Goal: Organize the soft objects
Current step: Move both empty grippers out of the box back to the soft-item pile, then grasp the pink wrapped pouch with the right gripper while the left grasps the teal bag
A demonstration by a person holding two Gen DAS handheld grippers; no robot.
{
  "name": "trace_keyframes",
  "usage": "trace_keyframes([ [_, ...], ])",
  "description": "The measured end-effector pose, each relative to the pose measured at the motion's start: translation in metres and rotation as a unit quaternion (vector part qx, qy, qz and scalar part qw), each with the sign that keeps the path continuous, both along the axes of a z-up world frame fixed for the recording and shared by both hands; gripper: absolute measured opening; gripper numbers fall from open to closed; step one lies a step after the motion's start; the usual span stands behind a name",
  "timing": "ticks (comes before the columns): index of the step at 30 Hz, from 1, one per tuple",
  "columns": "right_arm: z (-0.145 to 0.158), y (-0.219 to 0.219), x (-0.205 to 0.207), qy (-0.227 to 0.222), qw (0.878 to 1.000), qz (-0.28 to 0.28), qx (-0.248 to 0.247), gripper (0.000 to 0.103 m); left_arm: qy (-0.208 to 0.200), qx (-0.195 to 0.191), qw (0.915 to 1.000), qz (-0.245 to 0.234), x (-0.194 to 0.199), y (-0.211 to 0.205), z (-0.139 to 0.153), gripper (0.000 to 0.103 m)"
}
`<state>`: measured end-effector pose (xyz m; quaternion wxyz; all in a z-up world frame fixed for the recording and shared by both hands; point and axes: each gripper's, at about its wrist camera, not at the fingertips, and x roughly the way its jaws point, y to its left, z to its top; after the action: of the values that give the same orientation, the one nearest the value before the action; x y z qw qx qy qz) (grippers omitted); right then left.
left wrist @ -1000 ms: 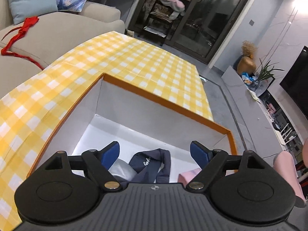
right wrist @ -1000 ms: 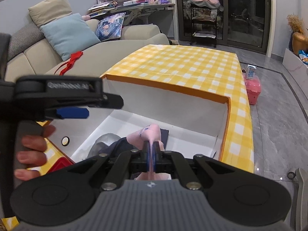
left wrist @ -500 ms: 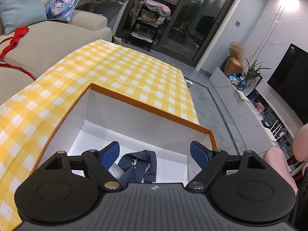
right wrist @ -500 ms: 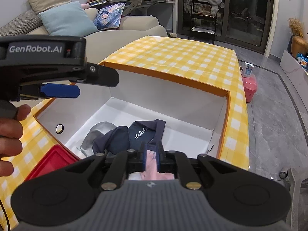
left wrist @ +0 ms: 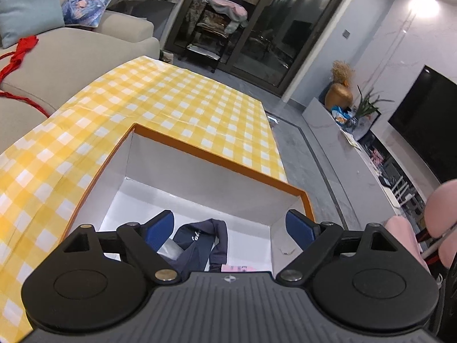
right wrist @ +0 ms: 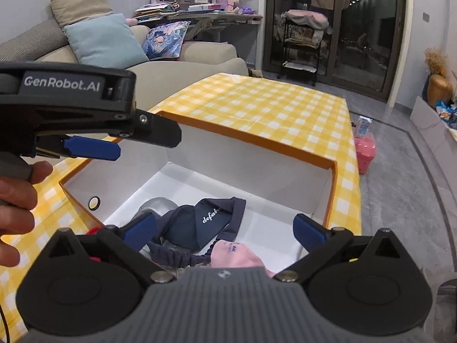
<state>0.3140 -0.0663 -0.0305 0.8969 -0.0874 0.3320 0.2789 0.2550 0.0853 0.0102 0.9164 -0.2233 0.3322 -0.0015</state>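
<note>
Just "GenRobot.AI" on left claw (right wrist: 94,150), spread wide; right claw (right wrist: 225,228) freshly spread above "defal…" navy cap (right wrist: 200,223).

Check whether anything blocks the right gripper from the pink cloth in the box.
Nothing visible does. The right gripper has just been opening and hangs wide open over the orange-rimmed box, with the pink cloth lying loose right below it, beside the navy cap. No pad touches the pink cloth.

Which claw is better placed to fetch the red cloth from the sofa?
Probably left: the left claw, open and empty, is on the side of the sofa with the red cloth. The right claw is farther.
</note>
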Motion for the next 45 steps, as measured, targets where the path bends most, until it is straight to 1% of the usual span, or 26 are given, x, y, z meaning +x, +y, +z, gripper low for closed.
trace_keyframes([
  [3,0.002,0.000,-0.009,-0.007,1.000,-0.007,-0.006,0.100,0.000,0.004,1.0000,-0.003,-0.007,0.000,0.005,0.103],
  [6,0.006,-0.002,-0.020,-0.009,1.000,-0.015,-0.002,0.100,-0.005,0.008,0.9999,-0.010,-0.016,-0.003,0.013,0.103],
  [10,0.015,-0.005,-0.040,-0.010,1.000,-0.018,0.008,0.100,-0.015,0.029,0.9992,-0.023,-0.031,-0.009,0.027,0.103],
  [13,0.020,-0.007,-0.059,-0.010,1.000,-0.021,0.014,0.100,-0.021,0.040,0.9985,-0.031,-0.046,-0.013,0.038,0.103],
  [16,0.024,-0.012,-0.085,-0.009,0.999,-0.027,0.019,0.100,-0.025,0.043,0.9982,-0.034,-0.064,-0.014,0.048,0.103],
  [19,0.021,-0.024,-0.114,0.002,0.998,-0.044,0.035,0.100,-0.030,0.046,0.9979,-0.033,-0.085,-0.011,0.055,0.103],
  [23,0.004,-0.043,-0.151,0.043,0.995,-0.069,0.053,0.100,-0.024,0.048,0.9980,-0.034,-0.113,-0.003,0.057,0.103],
  [25,-0.006,-0.052,-0.166,0.069,0.993,-0.079,0.056,0.100,-0.015,0.049,0.9981,-0.035,-0.130,0.002,0.053,0.103],
  [28,-0.013,-0.061,-0.183,0.095,0.990,-0.087,0.058,0.100,0.000,0.047,0.9979,-0.044,-0.152,0.008,0.042,0.103],
  [30,-0.015,-0.063,-0.195,0.103,0.989,-0.088,0.057,0.100,0.019,0.048,0.9968,-0.061,-0.163,0.009,0.035,0.103],
  [32,-0.017,-0.065,-0.204,0.106,0.988,-0.091,0.059,0.100,0.034,0.061,0.9949,-0.072,-0.172,0.008,0.029,0.103],
  [36,-0.022,-0.071,-0.218,0.121,0.986,-0.091,0.066,0.100,0.060,0.114,0.9866,-0.101,-0.199,-0.001,0.013,0.103],
  [38,-0.024,-0.072,-0.221,0.133,0.985,-0.087,0.070,0.100,0.071,0.121,0.9842,-0.107,-0.214,-0.005,0.001,0.103],
  [41,-0.027,-0.070,-0.226,0.141,0.984,-0.080,0.071,0.100,0.081,0.122,0.9812,-0.126,-0.227,-0.011,-0.019,0.103],
  [45,-0.030,-0.063,-0.230,0.123,0.989,-0.064,0.051,0.100,0.069,0.147,0.9697,-0.182,-0.237,-0.027,-0.047,0.103],
])
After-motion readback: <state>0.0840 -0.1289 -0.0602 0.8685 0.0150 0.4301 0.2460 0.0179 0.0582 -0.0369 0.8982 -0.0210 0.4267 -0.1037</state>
